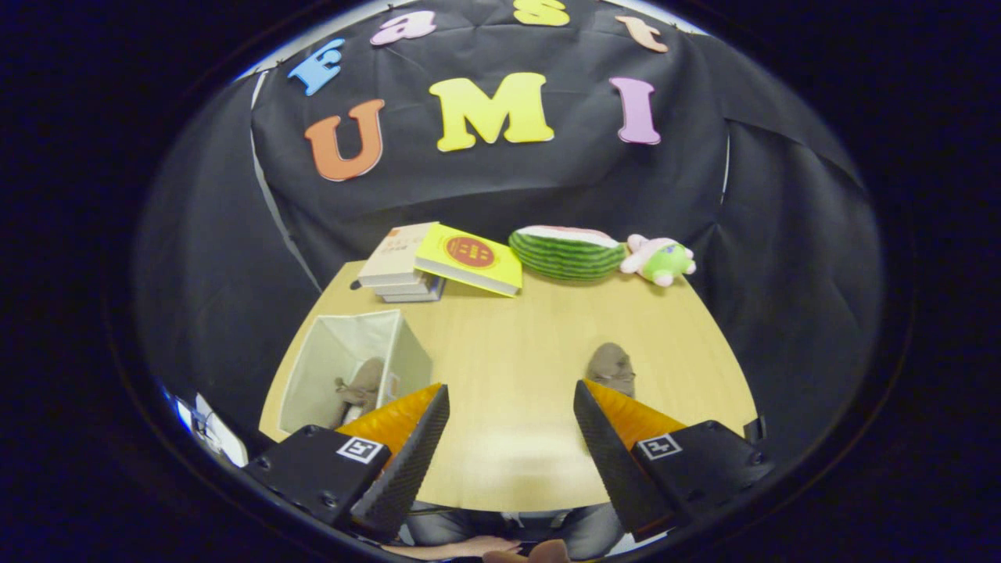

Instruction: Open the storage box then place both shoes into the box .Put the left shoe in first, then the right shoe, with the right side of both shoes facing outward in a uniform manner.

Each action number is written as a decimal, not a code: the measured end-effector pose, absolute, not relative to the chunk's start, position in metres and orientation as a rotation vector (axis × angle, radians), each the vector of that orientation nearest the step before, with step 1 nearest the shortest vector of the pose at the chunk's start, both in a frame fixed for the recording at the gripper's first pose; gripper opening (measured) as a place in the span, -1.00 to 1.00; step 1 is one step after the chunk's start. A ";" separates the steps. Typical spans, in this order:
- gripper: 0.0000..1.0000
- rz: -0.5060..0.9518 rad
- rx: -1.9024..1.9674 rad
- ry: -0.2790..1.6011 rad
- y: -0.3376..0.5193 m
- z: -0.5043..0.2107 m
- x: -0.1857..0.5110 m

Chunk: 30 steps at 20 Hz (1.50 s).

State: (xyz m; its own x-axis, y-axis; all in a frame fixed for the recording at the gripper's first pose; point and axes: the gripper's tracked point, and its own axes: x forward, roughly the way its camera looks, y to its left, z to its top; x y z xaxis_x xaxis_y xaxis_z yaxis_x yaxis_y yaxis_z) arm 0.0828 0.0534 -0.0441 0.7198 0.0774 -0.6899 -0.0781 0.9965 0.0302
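An open pale fabric storage box (328, 352) stands on the wooden table (516, 336), just beyond my left finger. One brown shoe (361, 385) lies inside it, partly hidden by that finger. The other brown shoe (611, 367) rests on the table just beyond my right finger. My gripper (512, 422) hangs above the table's near part, open wide, with nothing between its fingers.
At the table's far edge lie a stack of books (403, 274) with a yellow book (471, 258) leaning on it, a watermelon-slice plush (567, 252) and a small pink-and-green plush toy (659, 259). A person's hand (469, 547) shows below the fingers.
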 end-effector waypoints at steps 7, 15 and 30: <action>1.00 0.028 0.022 0.986 -0.040 -0.143 0.107; 0.73 -0.044 0.232 1.186 -0.094 -0.229 0.135; -0.61 -0.033 0.257 1.253 -0.095 -0.267 0.142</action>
